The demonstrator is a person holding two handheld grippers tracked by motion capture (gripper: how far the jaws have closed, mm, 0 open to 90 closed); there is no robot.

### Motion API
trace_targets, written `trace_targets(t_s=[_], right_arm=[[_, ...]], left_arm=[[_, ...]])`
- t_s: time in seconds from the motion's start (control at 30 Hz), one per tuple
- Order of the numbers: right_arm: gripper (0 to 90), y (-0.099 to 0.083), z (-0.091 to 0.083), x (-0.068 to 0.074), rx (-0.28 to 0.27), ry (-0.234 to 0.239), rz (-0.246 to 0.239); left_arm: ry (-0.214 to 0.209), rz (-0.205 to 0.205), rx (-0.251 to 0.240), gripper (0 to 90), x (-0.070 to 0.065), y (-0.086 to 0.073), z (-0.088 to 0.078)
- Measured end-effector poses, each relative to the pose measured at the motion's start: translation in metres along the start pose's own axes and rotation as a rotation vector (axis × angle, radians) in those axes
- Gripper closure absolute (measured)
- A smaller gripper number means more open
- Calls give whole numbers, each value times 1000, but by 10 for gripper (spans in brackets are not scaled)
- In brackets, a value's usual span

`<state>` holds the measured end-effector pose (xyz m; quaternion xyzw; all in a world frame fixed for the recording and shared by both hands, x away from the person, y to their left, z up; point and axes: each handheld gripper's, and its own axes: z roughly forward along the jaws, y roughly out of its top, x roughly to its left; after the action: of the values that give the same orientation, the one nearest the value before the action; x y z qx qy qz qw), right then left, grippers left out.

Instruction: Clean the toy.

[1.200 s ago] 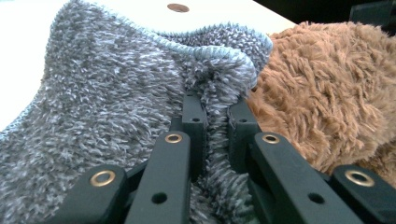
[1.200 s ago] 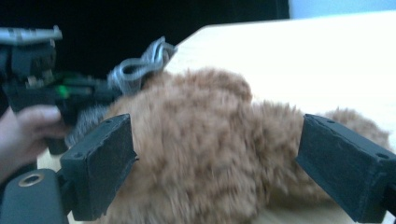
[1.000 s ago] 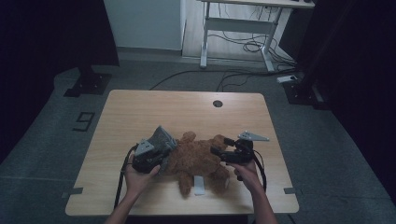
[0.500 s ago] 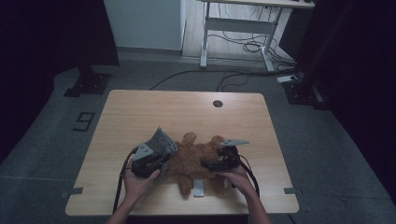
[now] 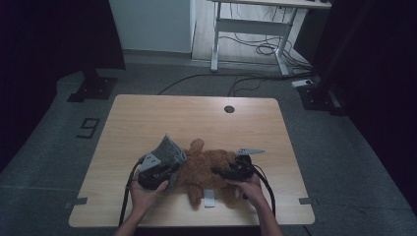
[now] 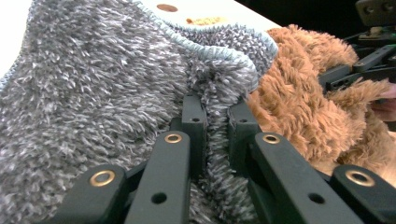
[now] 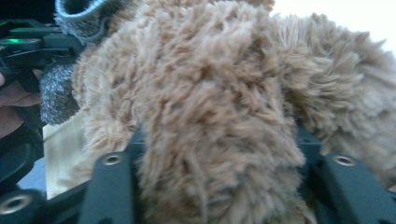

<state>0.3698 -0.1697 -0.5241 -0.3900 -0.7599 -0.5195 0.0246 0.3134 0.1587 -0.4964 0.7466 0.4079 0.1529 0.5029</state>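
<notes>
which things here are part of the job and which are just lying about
In the job:
- brown plush toy, right tool has just been closing, its jaws around the plush
- grey fluffy cloth, pinched in the left tool

Just lying about:
- table, bears the work
- desk frame on the floor behind
- floor cables

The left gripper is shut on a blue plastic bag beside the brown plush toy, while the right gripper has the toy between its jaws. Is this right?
Not quite. The left gripper is shut on a grey fluffy cloth, not a blue plastic bag; the left gripper view shows it pinched between the jaws. The rest holds: the brown plush toy sits between the jaws of the right gripper, which have just been closing.
</notes>
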Motion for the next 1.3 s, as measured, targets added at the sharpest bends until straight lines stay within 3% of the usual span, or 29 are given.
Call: trace_targets(t_s=[0.13,0.27,0.57,0.67,0.8,0.9,1.0,1.07,1.17,1.2,1.23,1.27,1.3], right_arm=[[521,0,-2,3,-23,-8,-28],[587,6,-5,3,-80,-43,-69],[591,31,-8,-7,-246,-230,-162],[579,28,-7,-14,-250,-226,-137],[576,16,-10,-16,-252,-201,-150],[571,-2,-14,-18,-261,-160,-120],[570,-13,-17,-16,-289,-147,-139],[570,-17,-17,-13,-294,-148,-159],[571,-22,-18,-9,-298,-151,-179],[571,-24,-19,-9,-298,-150,-187],[571,-25,-19,-8,-295,-150,-191],[570,-26,-20,-7,-292,-152,-200],[570,-27,-21,-6,-289,-154,-207]], left_arm=[[4,-3,-10,806,0,0,1],[8,-23,-24,806,3,8,10],[47,-40,-34,805,8,31,46],[36,-29,-30,804,6,30,46],[15,-28,-6,798,2,33,40],[-17,14,-4,798,-13,57,35],[-30,43,-10,796,-24,71,38],[-54,77,-10,794,-43,91,51],[-78,106,23,792,-64,106,74],[-78,106,23,791,-64,106,74],[-82,128,68,790,-78,112,92],[-82,128,68,788,-78,112,92],[-68,156,122,784,-89,111,112]])
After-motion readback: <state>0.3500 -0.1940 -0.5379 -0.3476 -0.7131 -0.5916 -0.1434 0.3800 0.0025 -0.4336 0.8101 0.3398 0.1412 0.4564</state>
